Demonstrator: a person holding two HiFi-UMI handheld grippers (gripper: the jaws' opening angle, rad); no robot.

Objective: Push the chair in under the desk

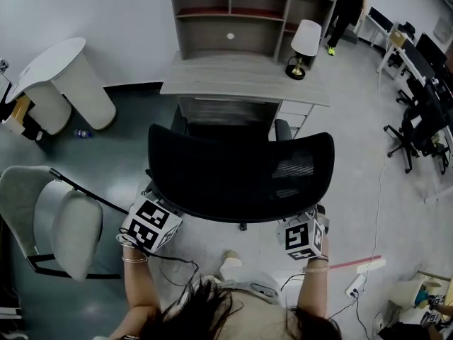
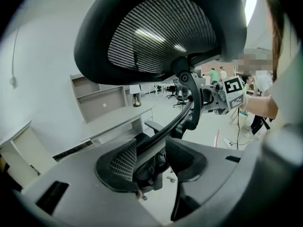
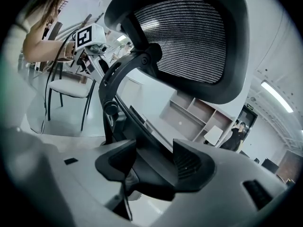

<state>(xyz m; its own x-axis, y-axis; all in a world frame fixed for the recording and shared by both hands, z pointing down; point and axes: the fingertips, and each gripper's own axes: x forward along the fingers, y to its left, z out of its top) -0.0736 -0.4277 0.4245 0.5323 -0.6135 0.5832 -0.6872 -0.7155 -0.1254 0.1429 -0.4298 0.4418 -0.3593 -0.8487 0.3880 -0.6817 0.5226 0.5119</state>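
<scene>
A black mesh office chair (image 1: 241,168) stands in front of the grey desk (image 1: 241,80), its backrest toward me and its armrests at the desk's front edge. My left gripper (image 1: 161,212) is at the backrest's lower left, and my right gripper (image 1: 301,222) is at its lower right. In the left gripper view the left gripper (image 2: 151,161) is shut on a black arm of the chair's back frame (image 2: 165,129). In the right gripper view the right gripper (image 3: 154,163) is likewise shut on the back frame (image 3: 128,115), which fills its gap. The seat is hidden under the backrest.
The desk carries a hutch (image 1: 233,9) and a white-shaded lamp (image 1: 304,41). A white round table (image 1: 53,66) stands back left, a light chair (image 1: 64,225) near left. Office chairs (image 1: 421,129) and desks stand at right. A person (image 1: 348,6) stands behind. A power strip (image 1: 354,285) lies on the floor.
</scene>
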